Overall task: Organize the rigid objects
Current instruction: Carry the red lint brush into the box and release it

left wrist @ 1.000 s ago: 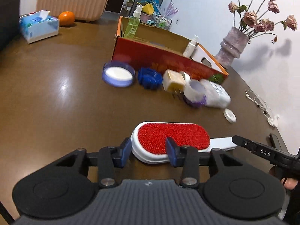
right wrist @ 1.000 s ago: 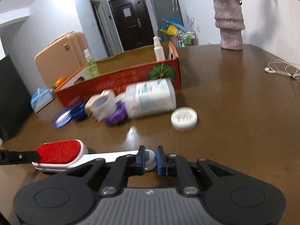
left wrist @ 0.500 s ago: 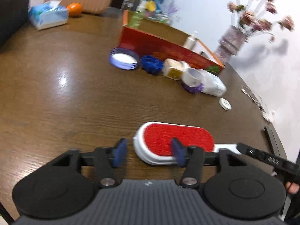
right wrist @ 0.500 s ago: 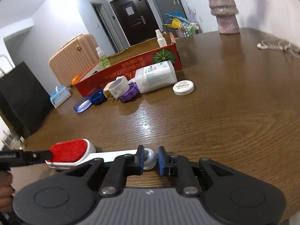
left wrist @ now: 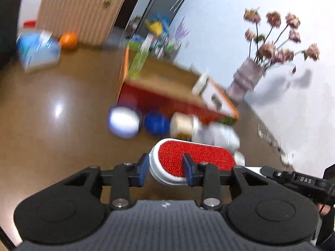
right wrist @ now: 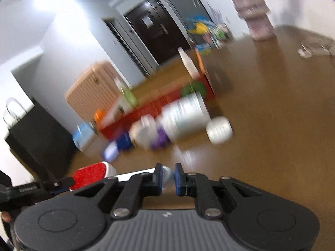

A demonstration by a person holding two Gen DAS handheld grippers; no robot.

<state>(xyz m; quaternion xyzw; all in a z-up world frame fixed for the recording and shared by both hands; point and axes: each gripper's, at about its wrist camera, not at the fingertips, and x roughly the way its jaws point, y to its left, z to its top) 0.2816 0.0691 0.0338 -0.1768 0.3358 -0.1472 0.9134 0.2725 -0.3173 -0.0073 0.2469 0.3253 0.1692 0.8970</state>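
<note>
Lint brush [left wrist: 192, 159]: rigid plastic, light, smooth handle likely slippery. Left claw [left wrist: 165, 168] just closed, clamping red head; right claw [right wrist: 168, 177] clamping handle end. Above worktop [left wrist: 52, 129] near edge.

The brush [left wrist: 193, 159] is now lifted off the table [left wrist: 62, 125], its head clamped by the left gripper [left wrist: 165, 168], whose jaws have just been closing from a wider gap.
</note>
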